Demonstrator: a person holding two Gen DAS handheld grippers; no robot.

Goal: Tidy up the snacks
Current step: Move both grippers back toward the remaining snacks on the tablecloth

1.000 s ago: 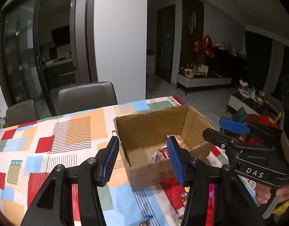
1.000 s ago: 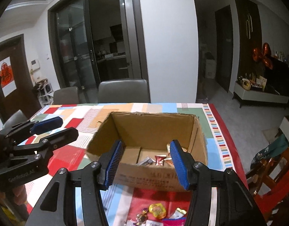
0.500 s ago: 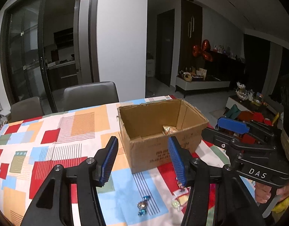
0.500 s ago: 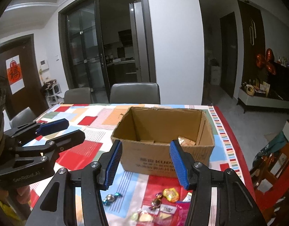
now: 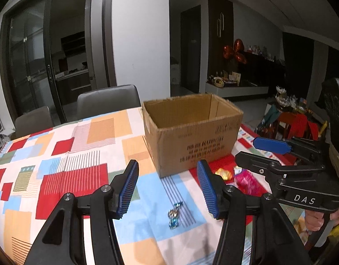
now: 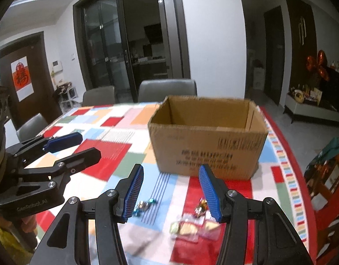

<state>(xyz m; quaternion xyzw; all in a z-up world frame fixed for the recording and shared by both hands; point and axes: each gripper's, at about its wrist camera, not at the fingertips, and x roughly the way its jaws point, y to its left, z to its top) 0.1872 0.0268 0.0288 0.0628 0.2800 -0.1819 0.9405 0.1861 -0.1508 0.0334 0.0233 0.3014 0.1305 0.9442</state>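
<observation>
An open cardboard box (image 5: 191, 132) (image 6: 208, 139) stands on the patchwork tablecloth (image 5: 69, 154). Its inside is hidden from here. Loose wrapped snacks lie in front of it: a blue-wrapped candy (image 5: 174, 215) (image 6: 145, 205), a yellow one (image 5: 223, 174), a pink packet (image 5: 246, 182), a gold candy (image 6: 200, 207) and pale packets (image 6: 189, 227). My left gripper (image 5: 168, 190) is open and empty, above the table just before the blue candy. My right gripper (image 6: 171, 193) is open and empty, above the snacks. Each gripper shows in the other's view, the right (image 5: 264, 151) and the left (image 6: 72, 145).
Grey chairs (image 5: 107, 103) (image 6: 167, 89) stand at the table's far side. The table's right edge (image 6: 288, 176) runs beside red wooden furniture (image 6: 328, 176). Glass doors and a white wall lie behind.
Both grippers have pulled back and lowered away from the box. The box's inside is no longer seen and the loose snacks in front of it have come into view.
</observation>
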